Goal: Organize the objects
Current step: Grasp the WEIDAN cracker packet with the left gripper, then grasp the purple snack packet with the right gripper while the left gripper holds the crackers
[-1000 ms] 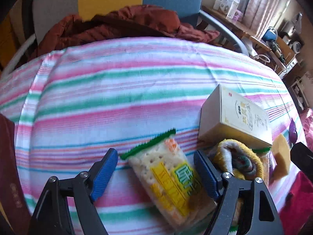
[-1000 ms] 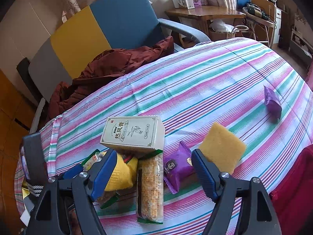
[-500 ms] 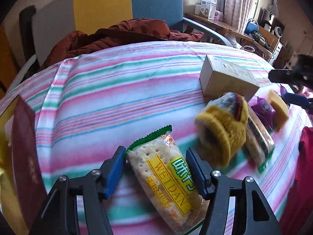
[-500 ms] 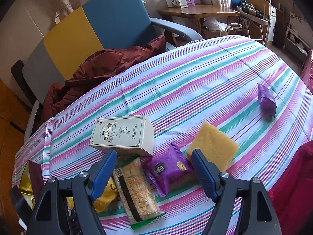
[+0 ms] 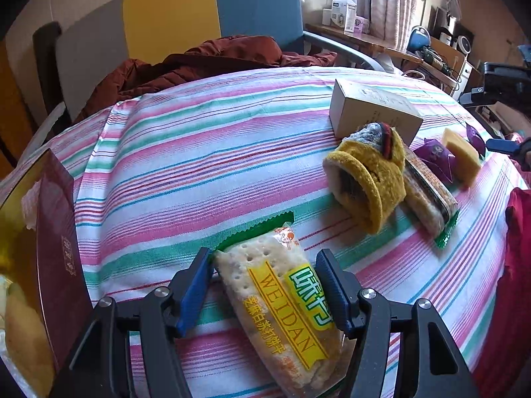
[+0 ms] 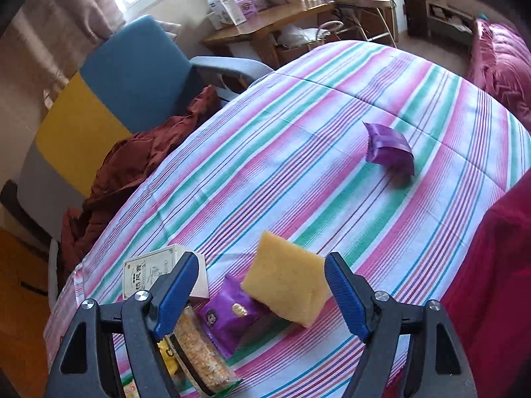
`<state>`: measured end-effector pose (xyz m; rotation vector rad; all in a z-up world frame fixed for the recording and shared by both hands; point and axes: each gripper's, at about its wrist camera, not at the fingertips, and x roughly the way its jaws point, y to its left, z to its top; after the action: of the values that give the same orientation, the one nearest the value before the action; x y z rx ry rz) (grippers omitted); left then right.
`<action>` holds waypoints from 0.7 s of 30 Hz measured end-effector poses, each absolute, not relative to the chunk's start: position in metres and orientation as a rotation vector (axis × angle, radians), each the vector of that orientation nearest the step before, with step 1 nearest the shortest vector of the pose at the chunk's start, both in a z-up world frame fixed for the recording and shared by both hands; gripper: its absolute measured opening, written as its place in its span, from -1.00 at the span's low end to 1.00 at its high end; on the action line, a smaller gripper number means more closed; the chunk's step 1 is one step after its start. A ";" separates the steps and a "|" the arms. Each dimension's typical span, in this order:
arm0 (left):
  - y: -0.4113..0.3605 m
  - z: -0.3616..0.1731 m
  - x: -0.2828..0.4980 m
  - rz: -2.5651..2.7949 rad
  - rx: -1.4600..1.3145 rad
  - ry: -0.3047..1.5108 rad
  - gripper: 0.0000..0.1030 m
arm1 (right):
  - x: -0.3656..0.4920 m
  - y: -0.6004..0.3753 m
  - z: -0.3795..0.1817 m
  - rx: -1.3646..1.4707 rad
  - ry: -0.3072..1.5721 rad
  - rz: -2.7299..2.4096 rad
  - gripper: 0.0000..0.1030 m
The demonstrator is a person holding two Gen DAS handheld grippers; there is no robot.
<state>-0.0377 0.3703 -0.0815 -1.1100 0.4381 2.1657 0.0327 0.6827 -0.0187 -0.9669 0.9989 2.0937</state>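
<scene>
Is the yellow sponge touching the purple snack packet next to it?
Touching. The right wrist view shows the yellow sponge leaning on the purple snack packet, no gap between them.

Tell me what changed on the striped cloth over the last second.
The left gripper has just been closing its jaws and now pinches the cracker packet, carried leftwards away from the yellow knitted piece. The right gripper swung right; the yellow sponge now sits between its open jaws, untouched. The box, snack bar and purple packets stayed put.
</scene>
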 end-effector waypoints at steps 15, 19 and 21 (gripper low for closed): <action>0.366 -0.082 -0.036 2.172 -1.066 0.420 0.26 | -0.017 0.628 -0.049 -1.394 0.743 2.174 0.25; 0.366 -0.082 -0.037 2.172 -1.064 0.418 0.27 | -0.018 0.633 -0.062 -1.433 0.772 2.131 0.28; 0.365 -0.082 -0.036 2.171 -1.063 0.415 0.27 | -0.023 0.631 -0.066 -1.445 0.755 2.128 0.34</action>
<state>-0.0363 0.3650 -0.0822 -1.0628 0.4153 2.1708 -0.0225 0.6312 -0.0656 -1.4448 0.7554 2.1283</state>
